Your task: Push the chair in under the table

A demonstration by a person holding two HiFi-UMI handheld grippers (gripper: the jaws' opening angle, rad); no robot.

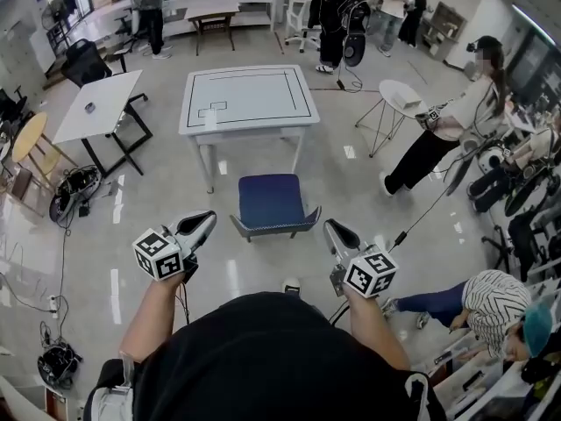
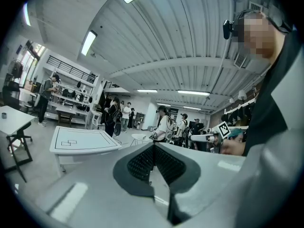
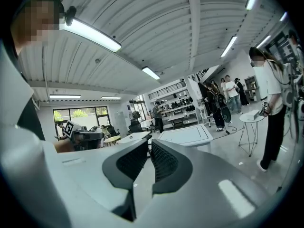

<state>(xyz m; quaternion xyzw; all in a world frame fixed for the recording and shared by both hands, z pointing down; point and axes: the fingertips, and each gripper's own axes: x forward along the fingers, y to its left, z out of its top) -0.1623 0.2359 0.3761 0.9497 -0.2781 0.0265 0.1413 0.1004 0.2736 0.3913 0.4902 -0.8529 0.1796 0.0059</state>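
The chair [image 1: 270,200] has a blue seat and a grey backrest [image 1: 274,227] on my side. It stands just in front of the white table [image 1: 248,99], not tucked under it. My left gripper [image 1: 209,217] is shut and empty, a little left of the backrest. To the right of the backrest my right gripper [image 1: 332,227] is likewise shut with nothing in it. In the left gripper view the jaws [image 2: 153,145] meet, with the table [image 2: 83,140] beyond. The right gripper view shows closed jaws [image 3: 148,144] and the table [image 3: 186,135]. Neither gripper view shows the chair.
A person [image 1: 443,130] stands at the right by a small round table [image 1: 401,97]. Another person [image 1: 495,301] crouches at the lower right. A white desk [image 1: 96,105] and cables [image 1: 74,191] lie at the left. More people stand behind the table.
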